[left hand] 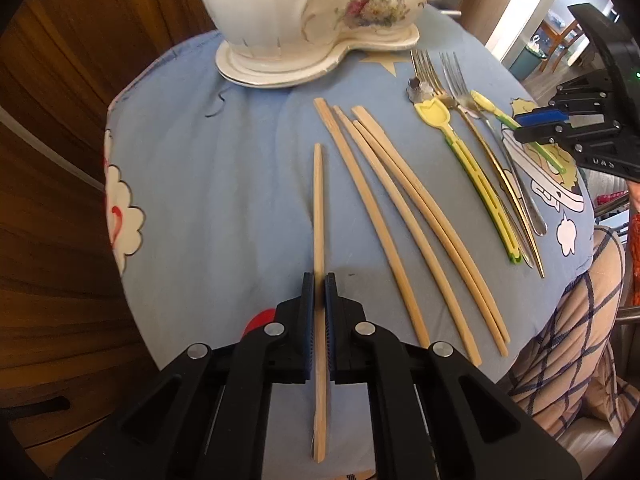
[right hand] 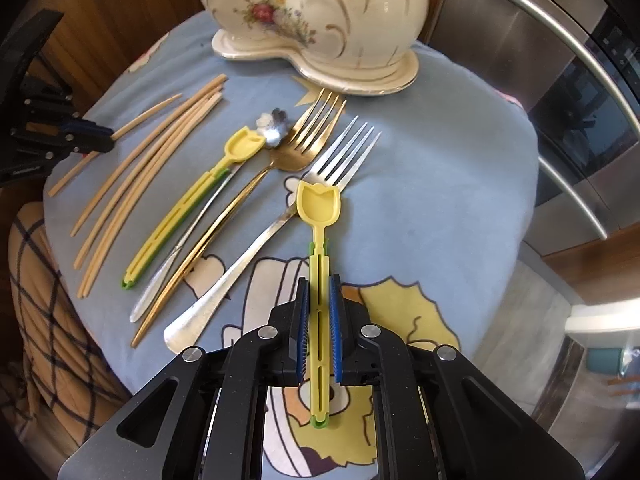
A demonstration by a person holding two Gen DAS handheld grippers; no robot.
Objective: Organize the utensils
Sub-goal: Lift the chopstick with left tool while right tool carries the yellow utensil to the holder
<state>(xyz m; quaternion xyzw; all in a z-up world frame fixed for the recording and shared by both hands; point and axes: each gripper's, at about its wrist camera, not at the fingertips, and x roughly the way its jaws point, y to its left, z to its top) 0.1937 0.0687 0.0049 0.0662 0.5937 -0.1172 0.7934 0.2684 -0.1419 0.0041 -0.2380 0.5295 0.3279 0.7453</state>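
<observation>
- On the blue cartoon-print cloth (left hand: 224, 184), seen from the left wrist, the left gripper (left hand: 319, 284) pinches one thin pale wooden chopstick (left hand: 319, 216). It lies just beside four more pale wooden chopsticks (left hand: 404, 216).
- I think the sorting step is under way. Next, this stick likely needs to slide over to join its group.
- From the right wrist, the right gripper (right hand: 319, 284) squeezes a yellow plastic tulip-shaped spoon (right hand: 319, 208), its bowl over the silver metal fork (right hand: 280, 224).
- Its twin yellow spoon (right hand: 188, 204) lies near, so it probably goes there.
</observation>
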